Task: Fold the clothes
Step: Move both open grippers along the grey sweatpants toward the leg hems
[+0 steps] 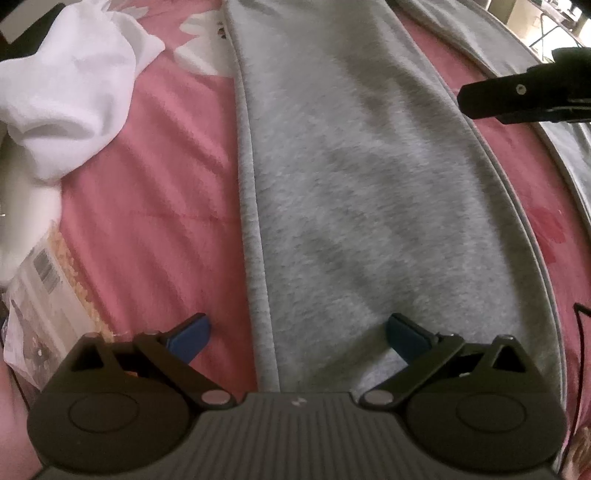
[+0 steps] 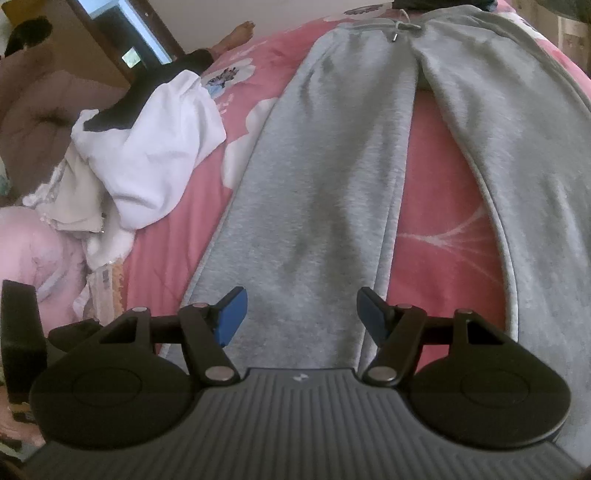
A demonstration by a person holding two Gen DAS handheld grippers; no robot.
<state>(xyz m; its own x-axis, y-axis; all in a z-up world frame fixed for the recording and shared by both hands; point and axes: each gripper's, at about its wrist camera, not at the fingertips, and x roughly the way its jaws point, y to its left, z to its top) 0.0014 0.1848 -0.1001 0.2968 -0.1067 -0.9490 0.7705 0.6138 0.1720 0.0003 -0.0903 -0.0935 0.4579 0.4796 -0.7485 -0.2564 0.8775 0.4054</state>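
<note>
Grey sweatpants (image 2: 325, 184) lie flat on the pink bed sheet (image 2: 436, 192), legs spread apart, with the waistband and drawstring (image 2: 400, 26) at the far end. My right gripper (image 2: 301, 301) hovers open over the lower part of the left trouser leg, nothing between its blue pads. My left gripper (image 1: 297, 325) stands wide open across the left edge of that same leg (image 1: 351, 184): its left fingertip (image 1: 194, 332) is over the sheet, the right one over the grey cloth. The right gripper's black finger (image 1: 517, 98) shows at the upper right of the left wrist view.
A crumpled white garment (image 2: 159, 147) lies left of the pants, with a black piece on top and more pale clothes beside it. A printed plastic package (image 1: 44, 288) sits at the bed's left side. A person's bare foot (image 2: 236, 35) rests far off. A thin black cable (image 1: 581, 332) hangs at the right.
</note>
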